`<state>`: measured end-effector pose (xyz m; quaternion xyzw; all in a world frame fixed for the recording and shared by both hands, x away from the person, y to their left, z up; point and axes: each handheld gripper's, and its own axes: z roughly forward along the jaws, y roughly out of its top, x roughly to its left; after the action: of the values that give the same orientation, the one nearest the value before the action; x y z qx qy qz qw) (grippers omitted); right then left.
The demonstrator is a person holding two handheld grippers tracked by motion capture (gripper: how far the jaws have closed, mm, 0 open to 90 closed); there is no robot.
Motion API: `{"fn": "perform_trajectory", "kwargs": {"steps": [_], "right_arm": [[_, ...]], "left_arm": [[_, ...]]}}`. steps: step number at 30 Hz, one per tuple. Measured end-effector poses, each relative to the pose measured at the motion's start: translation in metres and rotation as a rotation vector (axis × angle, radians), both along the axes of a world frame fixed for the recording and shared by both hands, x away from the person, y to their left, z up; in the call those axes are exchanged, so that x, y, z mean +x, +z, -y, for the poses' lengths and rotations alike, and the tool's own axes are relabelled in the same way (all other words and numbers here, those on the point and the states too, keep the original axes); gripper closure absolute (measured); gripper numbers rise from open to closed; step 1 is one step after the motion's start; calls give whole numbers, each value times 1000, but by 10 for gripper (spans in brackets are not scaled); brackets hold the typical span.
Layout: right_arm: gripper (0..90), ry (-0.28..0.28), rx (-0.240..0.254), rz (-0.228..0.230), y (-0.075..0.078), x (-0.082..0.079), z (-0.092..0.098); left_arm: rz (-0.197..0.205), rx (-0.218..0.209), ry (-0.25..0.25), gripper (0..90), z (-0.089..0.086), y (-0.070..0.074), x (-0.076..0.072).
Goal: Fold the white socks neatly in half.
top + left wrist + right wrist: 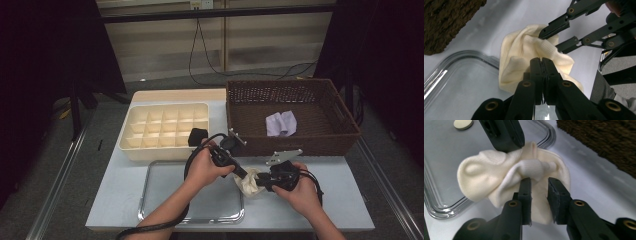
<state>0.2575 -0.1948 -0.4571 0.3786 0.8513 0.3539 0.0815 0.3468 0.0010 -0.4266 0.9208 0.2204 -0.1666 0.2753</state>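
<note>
No readable text, label or number anywhere.

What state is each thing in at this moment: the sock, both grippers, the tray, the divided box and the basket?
Cream sock: bunched, lifted between the grippers at the tray's right edge.
Left gripper: shut on the cream sock.
Right gripper: jaws apart, a fold of the sock between them, pads not pressing.
Metal tray: flat on the table, nothing inside but a small round disc.
Divided box: compartments empty.
Wicker basket: holds one pale purple cloth.
</note>
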Motion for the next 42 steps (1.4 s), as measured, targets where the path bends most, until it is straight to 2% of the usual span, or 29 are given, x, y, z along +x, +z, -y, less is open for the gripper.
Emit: {"fn": "perform_trajectory", "kwargs": {"steps": [11, 19, 21, 24, 34, 42], "right_arm": [[699, -33, -1, 26, 10, -1, 8], [685, -32, -8, 32, 12, -1, 6], [679, -30, 0, 38, 13, -1, 7], [676, -45, 1, 32, 13, -1, 7], [665, -36, 10, 41, 17, -1, 4], [653, -23, 21, 50, 23, -3, -1]], "left_arm": [[9, 9, 13, 882, 11, -9, 2], [28, 48, 18, 881, 19, -16, -1], [33, 47, 5, 881, 20, -16, 0], [24, 48, 13, 881, 20, -17, 0], [25, 50, 3, 880, 21, -18, 1], [11, 39, 25, 878, 21, -20, 1]]}}
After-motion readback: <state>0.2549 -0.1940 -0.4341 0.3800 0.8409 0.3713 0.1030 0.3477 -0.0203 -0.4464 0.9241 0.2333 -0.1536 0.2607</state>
